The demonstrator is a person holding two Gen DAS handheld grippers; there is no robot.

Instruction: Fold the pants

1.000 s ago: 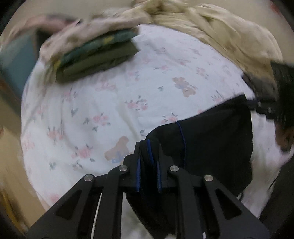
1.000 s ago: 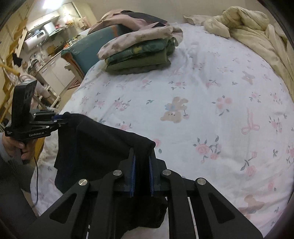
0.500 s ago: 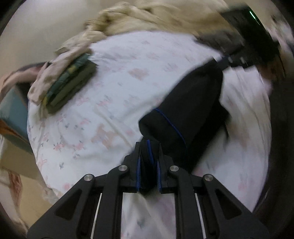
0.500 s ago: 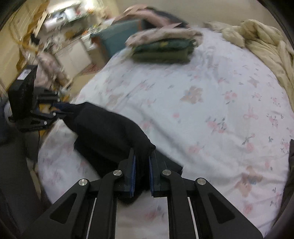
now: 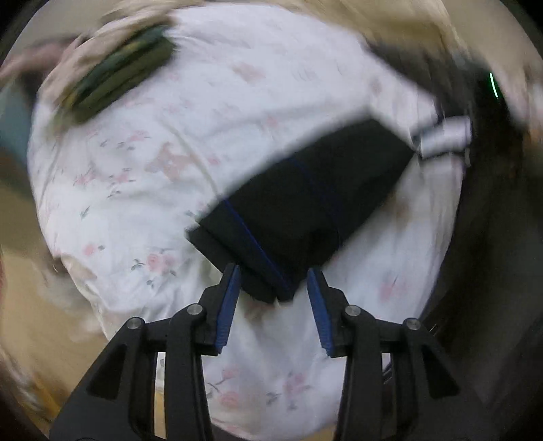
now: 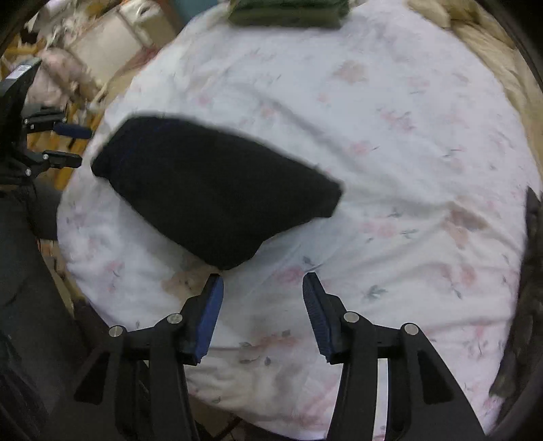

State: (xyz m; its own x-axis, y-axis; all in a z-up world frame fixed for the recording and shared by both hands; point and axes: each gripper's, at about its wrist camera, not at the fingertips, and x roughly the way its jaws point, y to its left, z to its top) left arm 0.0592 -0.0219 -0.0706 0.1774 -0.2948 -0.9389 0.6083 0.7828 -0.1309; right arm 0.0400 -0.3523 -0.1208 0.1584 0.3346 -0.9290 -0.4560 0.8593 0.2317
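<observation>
Pants: black, with a thin blue stripe, lying as a compact folded bundle on the near part of the bed; we judge the fold essentially made.

Left gripper: jaws wide apart and gripping nothing. One corner of the pants sits in the gap between the blue pads, but we see no pad pressing on it. We read this spread as a let-go, so the cloth can settle flat.

Right gripper: jaws equally wide, empty. The pants' nearest tip lies just beyond the left pad, apart from it. Held low and clear, we judge, so as not to drag the bundle.

Bed sheet: white with pink flowers and small bears; it bears the pants and gives a soft, slightly creased surface.

Stack of folded clothes: green and olive, at the far edge of the bed, well apart from the pants. We take it to be the pile of finished items, and the likely place for this bundle next.

Beige blanket: bunched along the far right edge, out of the work area.
</observation>
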